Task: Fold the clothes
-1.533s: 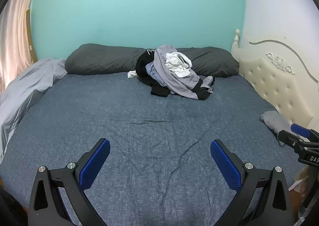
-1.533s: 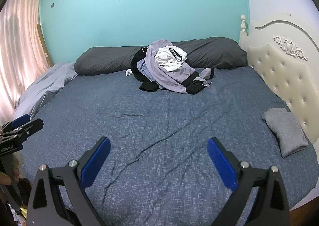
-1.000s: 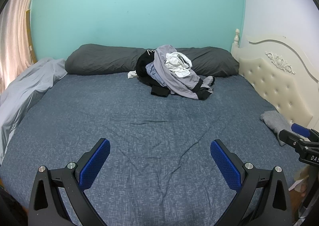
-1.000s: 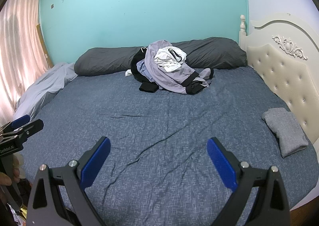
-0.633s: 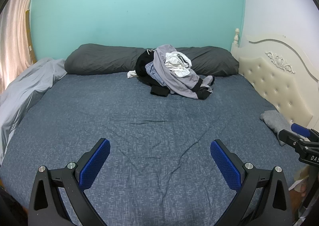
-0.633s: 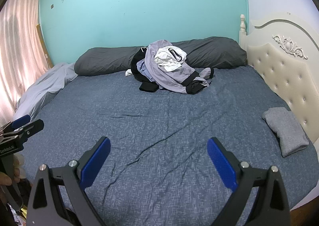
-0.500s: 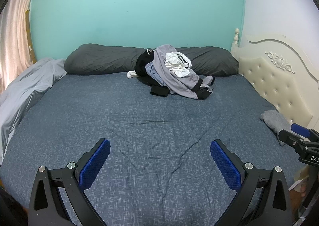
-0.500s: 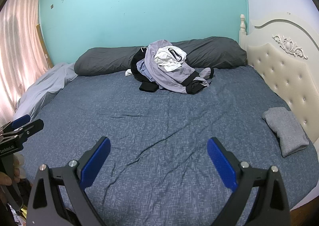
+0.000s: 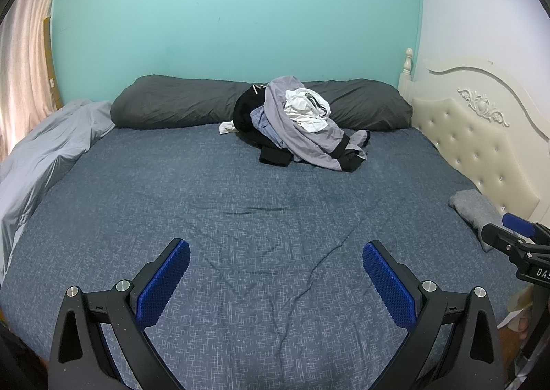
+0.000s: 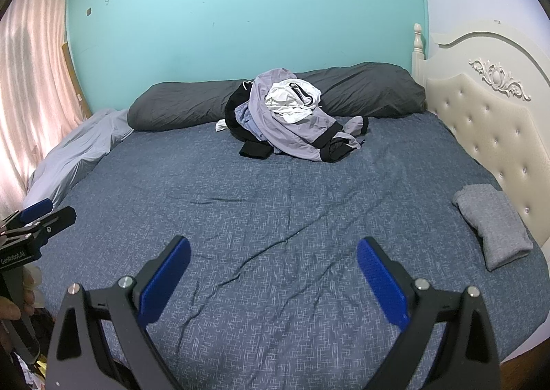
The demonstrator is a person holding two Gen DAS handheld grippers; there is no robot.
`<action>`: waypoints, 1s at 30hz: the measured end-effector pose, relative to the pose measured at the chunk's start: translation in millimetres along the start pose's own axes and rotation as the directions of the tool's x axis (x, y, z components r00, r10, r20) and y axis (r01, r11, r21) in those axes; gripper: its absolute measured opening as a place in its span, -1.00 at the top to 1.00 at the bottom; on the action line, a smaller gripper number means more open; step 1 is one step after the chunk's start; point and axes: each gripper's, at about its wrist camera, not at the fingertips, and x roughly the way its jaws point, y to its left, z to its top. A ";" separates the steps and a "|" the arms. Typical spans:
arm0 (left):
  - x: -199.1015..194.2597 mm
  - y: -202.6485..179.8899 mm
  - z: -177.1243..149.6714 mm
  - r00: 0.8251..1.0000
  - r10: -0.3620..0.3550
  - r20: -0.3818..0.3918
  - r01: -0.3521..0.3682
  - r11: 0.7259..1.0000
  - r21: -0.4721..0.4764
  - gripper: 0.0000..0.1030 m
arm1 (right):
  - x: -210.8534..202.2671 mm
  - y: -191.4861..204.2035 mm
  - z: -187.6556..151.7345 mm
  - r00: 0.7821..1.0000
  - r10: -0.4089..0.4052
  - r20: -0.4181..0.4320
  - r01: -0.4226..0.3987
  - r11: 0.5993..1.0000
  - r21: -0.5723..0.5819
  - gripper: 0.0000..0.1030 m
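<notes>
Left gripper [image 9: 276, 254] and right gripper [image 10: 273, 250] hover over the bed [image 9: 240, 190], jaws spread wide, holding nothing. The pile of clothes [image 9: 295, 123] lies far off, against the dark pillow [image 9: 178, 101].

The bed [image 9: 240, 204] wears a blue-grey crosshatch sheet, lightly creased across its middle. At twelve o'clock a long dark grey pillow [image 9: 178, 101] lies along the far edge, and a pile of clothes [image 9: 295, 125] in grey, black and white rests against it on the sheet. At ten o'clock a pale grey duvet [image 9: 44, 156] is bunched along the edge. At three o'clock a folded grey garment [image 10: 491, 225] lies beside the cream headboard [image 10: 498, 121].
</notes>
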 end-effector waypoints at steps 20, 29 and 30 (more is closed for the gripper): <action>0.3 -2.8 -1.7 1.000 -0.001 0.005 0.001 1.000 0.002 -0.99 | 0.2 -1.9 0.1 1.000 -0.004 0.002 0.004 1.000 0.004 -0.91; 2.5 -4.4 1.7 1.000 -0.003 0.007 0.003 1.000 0.003 -0.99 | 1.5 -2.6 3.3 1.000 -0.010 0.001 0.010 1.000 0.005 -0.91; 3.2 -4.2 2.6 1.000 -0.004 0.008 0.004 1.000 0.004 -0.99 | 1.6 -3.0 3.2 1.000 -0.010 0.002 0.010 1.000 0.004 -0.91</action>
